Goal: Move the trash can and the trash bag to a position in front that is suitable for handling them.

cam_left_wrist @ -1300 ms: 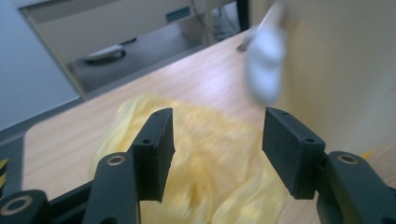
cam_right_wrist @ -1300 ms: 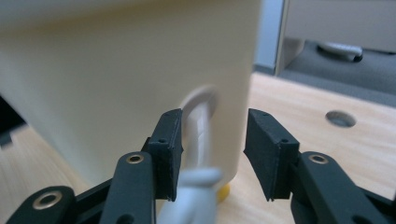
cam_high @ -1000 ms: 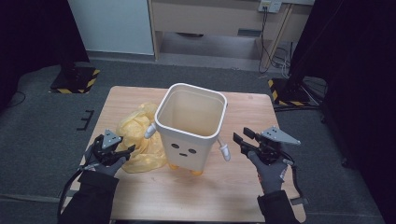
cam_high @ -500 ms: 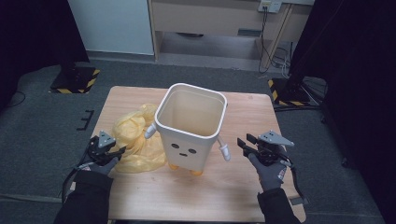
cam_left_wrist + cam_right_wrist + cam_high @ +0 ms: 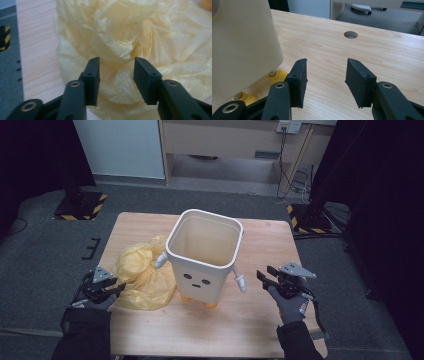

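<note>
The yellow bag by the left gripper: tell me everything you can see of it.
The yellow bag is thin, crinkled, translucent plastic, lying crumpled in a loose heap on the table. It sits left of the white bin, against its side. The left gripper has its jaws apart around a raised fold, without pinching it.

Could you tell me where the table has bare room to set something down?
The near strip of table in front of the bin, between both grippers, is bare, as is the far right corner. The left side is crowded by the yellow bag.
</note>
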{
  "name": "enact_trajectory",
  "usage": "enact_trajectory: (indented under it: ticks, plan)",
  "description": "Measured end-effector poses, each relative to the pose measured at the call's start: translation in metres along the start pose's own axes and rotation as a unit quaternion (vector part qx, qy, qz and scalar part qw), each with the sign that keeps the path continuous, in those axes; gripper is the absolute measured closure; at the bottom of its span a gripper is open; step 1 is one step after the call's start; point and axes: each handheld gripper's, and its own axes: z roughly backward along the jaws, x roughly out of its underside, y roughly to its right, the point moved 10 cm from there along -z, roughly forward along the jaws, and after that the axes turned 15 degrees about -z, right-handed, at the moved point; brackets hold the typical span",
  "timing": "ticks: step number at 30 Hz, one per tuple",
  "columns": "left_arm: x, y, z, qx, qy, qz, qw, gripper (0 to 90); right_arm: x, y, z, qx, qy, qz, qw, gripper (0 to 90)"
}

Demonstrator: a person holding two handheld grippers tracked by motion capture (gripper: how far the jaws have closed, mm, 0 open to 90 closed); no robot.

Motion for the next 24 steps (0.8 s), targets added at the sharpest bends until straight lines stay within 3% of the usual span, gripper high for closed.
enact_trajectory:
  ticks: [2, 3, 5, 6, 10, 14, 18, 19, 24]
  plan:
    - [0.001, 0.000, -0.002, -0.002, -0.008, -0.004, 1.0000, 58.2, 0.001, 0.000, -0.001, 0.001, -0.002, 0.002, 1.0000, 51.3]
    - [0.002, 0.000, -0.002, -0.005, -0.018, -0.002, 0.9998, 67.5, 0.002, 0.000, -0.001, 0.001, -0.003, 0.004, 1.0000, 51.5]
    - [0.002, 0.001, -0.001, -0.007, -0.018, -0.002, 0.9998, 70.3, 0.002, 0.000, -0.001, 0.001, -0.004, 0.005, 1.0000, 51.5]
    - [0.002, 0.001, 0.000, -0.011, -0.019, -0.002, 0.9998, 79.4, 0.001, 0.000, -0.001, 0.001, -0.002, 0.005, 1.0000, 51.6]
    - [0.000, 0.000, 0.005, -0.016, -0.011, 0.006, 0.9998, 88.1, 0.001, 0.001, -0.001, 0.000, -0.001, 0.003, 1.0000, 51.8]
    - [0.004, -0.002, 0.014, -0.018, -0.010, 0.025, 0.9995, 88.8, 0.002, 0.001, 0.000, 0.000, -0.001, 0.002, 1.0000, 51.8]
    - [0.012, -0.003, 0.024, -0.029, -0.023, 0.031, 0.9988, 88.4, 0.002, 0.003, 0.001, 0.000, -0.001, 0.002, 1.0000, 51.7]
    - [0.016, -0.005, 0.030, -0.037, -0.022, 0.037, 0.9984, 87.9, 0.003, 0.003, 0.001, 0.002, -0.001, 0.001, 1.0000, 51.7]
    - [0.017, -0.006, 0.033, -0.030, -0.002, 0.055, 0.9980, 79.6, 0.004, 0.003, 0.000, 0.002, -0.004, 0.001, 1.0000, 51.2]
